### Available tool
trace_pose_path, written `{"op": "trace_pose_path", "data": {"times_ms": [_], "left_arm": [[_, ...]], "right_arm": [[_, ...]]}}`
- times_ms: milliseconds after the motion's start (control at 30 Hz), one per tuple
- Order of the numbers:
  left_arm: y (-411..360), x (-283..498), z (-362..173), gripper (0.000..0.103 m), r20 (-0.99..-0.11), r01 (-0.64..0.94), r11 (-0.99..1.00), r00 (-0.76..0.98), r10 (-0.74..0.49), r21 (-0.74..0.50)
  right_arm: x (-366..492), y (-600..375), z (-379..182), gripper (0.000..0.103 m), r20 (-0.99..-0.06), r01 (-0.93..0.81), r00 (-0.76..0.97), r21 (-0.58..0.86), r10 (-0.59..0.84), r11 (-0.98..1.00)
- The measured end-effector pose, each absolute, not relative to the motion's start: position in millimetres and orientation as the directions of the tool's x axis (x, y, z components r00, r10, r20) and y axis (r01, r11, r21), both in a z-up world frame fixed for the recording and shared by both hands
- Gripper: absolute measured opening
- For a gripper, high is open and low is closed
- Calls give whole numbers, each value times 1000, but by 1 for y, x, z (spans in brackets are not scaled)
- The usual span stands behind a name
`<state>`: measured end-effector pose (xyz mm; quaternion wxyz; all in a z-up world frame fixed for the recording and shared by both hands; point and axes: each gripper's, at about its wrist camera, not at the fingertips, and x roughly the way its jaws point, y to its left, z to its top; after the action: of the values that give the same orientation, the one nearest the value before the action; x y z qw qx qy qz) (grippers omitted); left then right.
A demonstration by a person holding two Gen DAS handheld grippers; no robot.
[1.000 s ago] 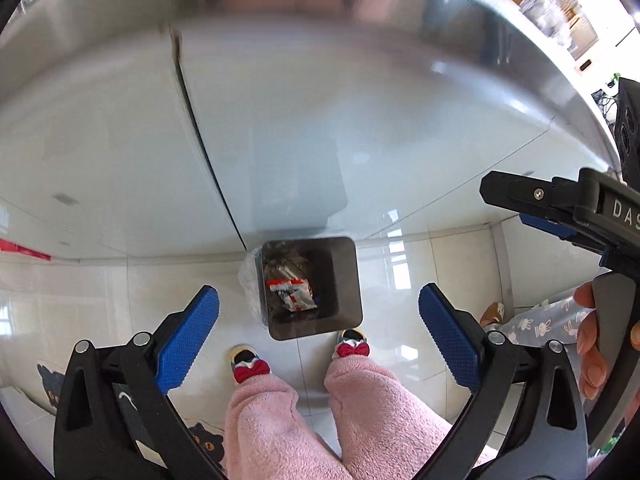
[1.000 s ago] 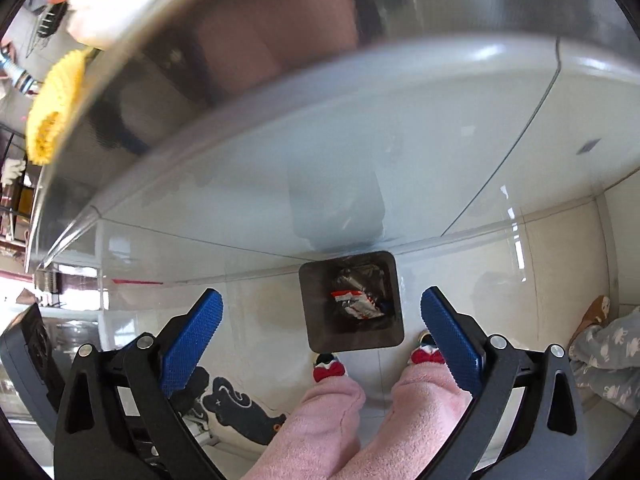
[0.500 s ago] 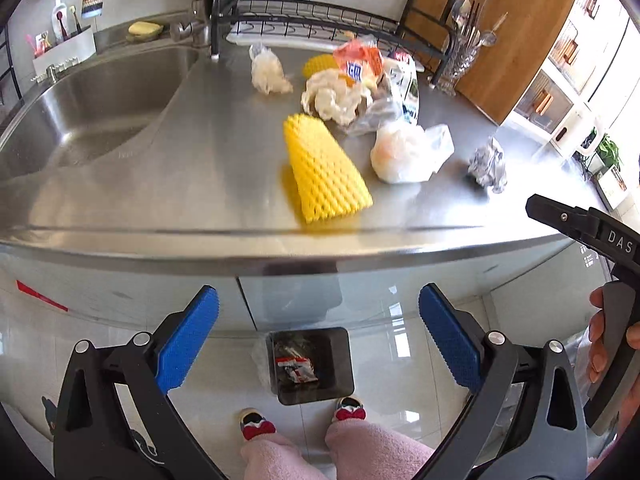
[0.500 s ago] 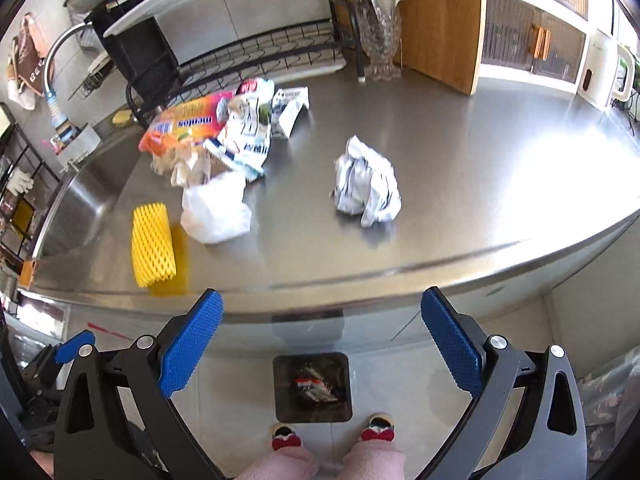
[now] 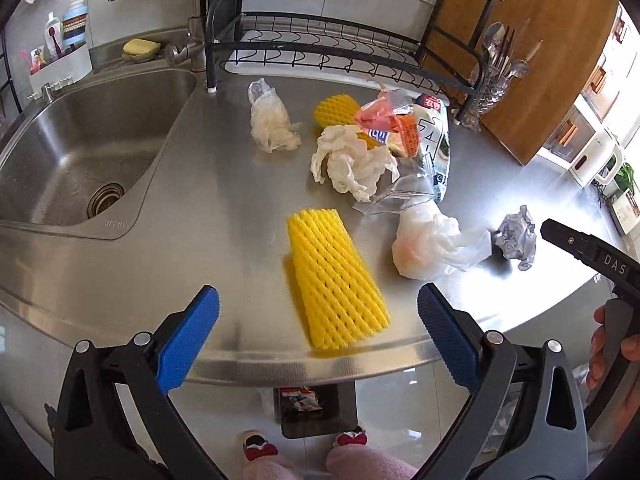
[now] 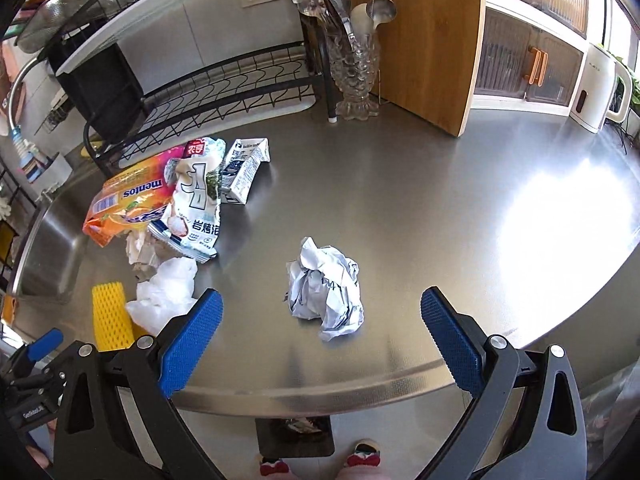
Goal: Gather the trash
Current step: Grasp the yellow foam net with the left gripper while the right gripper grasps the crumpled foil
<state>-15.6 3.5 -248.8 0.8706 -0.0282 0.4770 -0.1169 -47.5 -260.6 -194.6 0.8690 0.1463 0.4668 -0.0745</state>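
Both claws wide apart, L [image 5: 318, 332] facing foam net [image 5: 336, 276], R [image 6: 320, 336] facing paper wad [image 6: 326, 294].

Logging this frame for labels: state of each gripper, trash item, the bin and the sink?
left gripper: open, empty, above the counter edge
right gripper: open, empty
yellow foam net: lying flat near the counter edge
paper ball: crumpled, on the counter between the right gripper's fingers in view
white plastic bag: scrunched
snack wrappers: opened, piled
bin: on the floor, trash inside
sink: empty
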Motion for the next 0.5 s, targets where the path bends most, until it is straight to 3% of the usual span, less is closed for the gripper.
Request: {"op": "trace_pose_path", "data": {"times_ms": [267, 400, 500], "left_arm": [[-9, 6, -279, 70, -869, 188, 973, 450, -208, -135], [-14, 9, -281, 58, -868, 214, 968, 445, -219, -134], [-19, 11, -280, 42, -866, 245, 959, 439, -241, -142]], "right_arm": [[-25, -269, -218, 94, -849, 258, 528, 196, 32, 946], [-15, -268, -229, 74, -866, 235, 499, 187, 47, 954], [-10, -264, -236, 50, -879, 216, 474, 177, 55, 960]]}}
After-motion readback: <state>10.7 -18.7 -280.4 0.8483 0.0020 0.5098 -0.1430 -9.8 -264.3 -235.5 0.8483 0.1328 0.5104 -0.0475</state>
